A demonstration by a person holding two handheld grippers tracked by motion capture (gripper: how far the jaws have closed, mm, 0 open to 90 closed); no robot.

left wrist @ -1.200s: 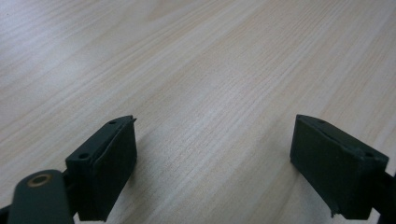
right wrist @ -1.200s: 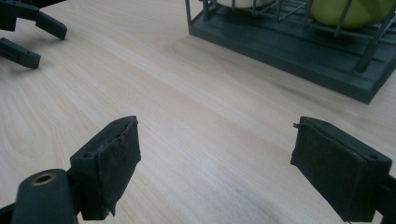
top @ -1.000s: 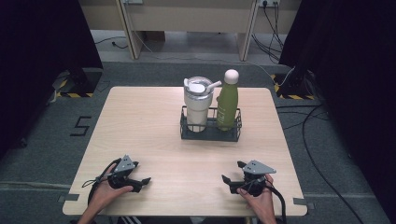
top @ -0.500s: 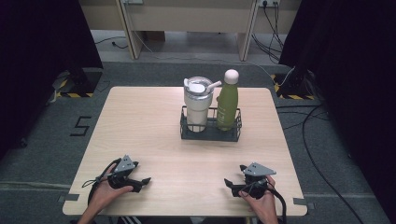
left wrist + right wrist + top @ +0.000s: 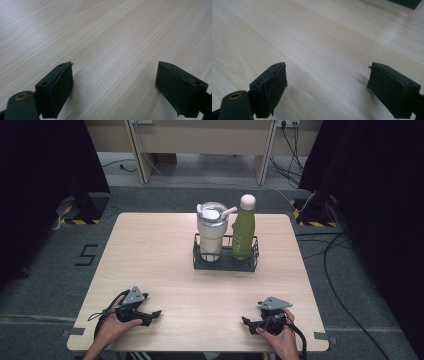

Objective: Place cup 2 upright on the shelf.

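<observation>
Steel-looking green bottle (image 5: pixel 243 229) stands upright beside the lidded tumbler (image 5: pixel 210 232) in the wire caddy (image 5: pixel 225 262) mid-worktop (image 5: pixel 150 250), likely rigid, slippery, best gripped at its body; left gripper (image 5: pixel 150 316) and right gripper (image 5: pixel 248 324) rest well apart from it, jaws spread, empty.

Looks like a lab or test room: one wood table (image 5: pixel 165 255) on grey carpet floor (image 5: pixel 45 270), black curtains (image 5: pixel 45 160) on both sides, cables (image 5: pixel 345 270) on floor, yellow-black tape (image 5: pixel 75 221), a "5" mark (image 5: pixel 87 255).
</observation>
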